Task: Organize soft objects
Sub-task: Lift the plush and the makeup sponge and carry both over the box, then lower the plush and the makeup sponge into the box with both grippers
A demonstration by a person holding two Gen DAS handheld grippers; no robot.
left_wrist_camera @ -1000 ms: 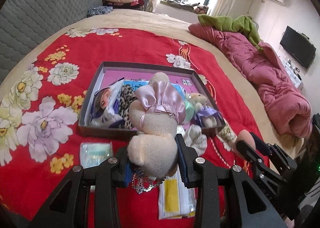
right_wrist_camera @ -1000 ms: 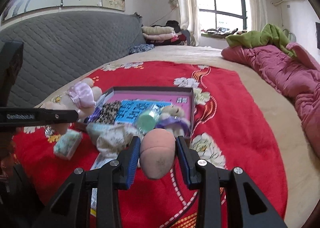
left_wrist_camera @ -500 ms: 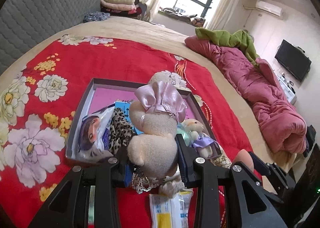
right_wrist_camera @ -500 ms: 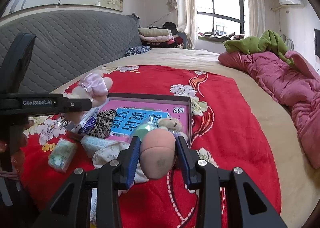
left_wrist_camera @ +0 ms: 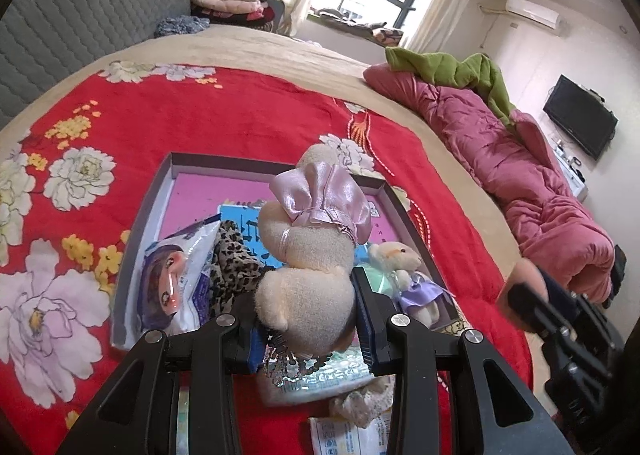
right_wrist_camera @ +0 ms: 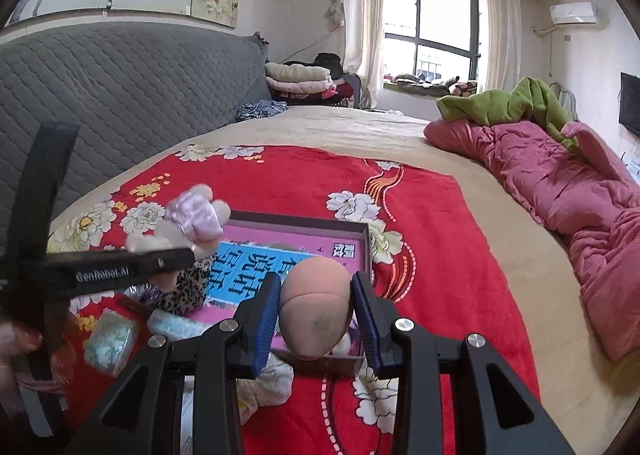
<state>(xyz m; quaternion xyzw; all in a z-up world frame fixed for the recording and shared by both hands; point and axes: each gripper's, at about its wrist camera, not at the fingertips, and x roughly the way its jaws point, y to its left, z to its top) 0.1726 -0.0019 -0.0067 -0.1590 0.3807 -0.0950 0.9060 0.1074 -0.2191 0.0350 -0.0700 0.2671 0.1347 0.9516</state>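
Note:
My left gripper (left_wrist_camera: 310,315) is shut on a cream plush toy (left_wrist_camera: 308,267) in a pink satin dress, held above the near edge of a shallow grey box (left_wrist_camera: 140,215) with a pink floor. In the box lie a doll-face packet (left_wrist_camera: 176,279), a leopard-print cloth (left_wrist_camera: 236,259) and a small bear in purple (left_wrist_camera: 404,267). My right gripper (right_wrist_camera: 316,311) is shut on a peach egg-shaped sponge (right_wrist_camera: 316,311) over the box's near right corner (right_wrist_camera: 366,239). The left gripper with its plush (right_wrist_camera: 192,219) shows at the left of the right wrist view.
The box rests on a red floral blanket (left_wrist_camera: 160,107) on a bed. Loose packets (left_wrist_camera: 320,379), a lace cloth (left_wrist_camera: 360,403) and a wrapped pack (right_wrist_camera: 110,339) lie in front of the box. A pink quilt (right_wrist_camera: 560,183) with green cloth lies right; a grey headboard (right_wrist_camera: 120,87) stands left.
Both grippers have moved forward toward the box with their loads; the box now sits closer under them. Neither grip has changed.

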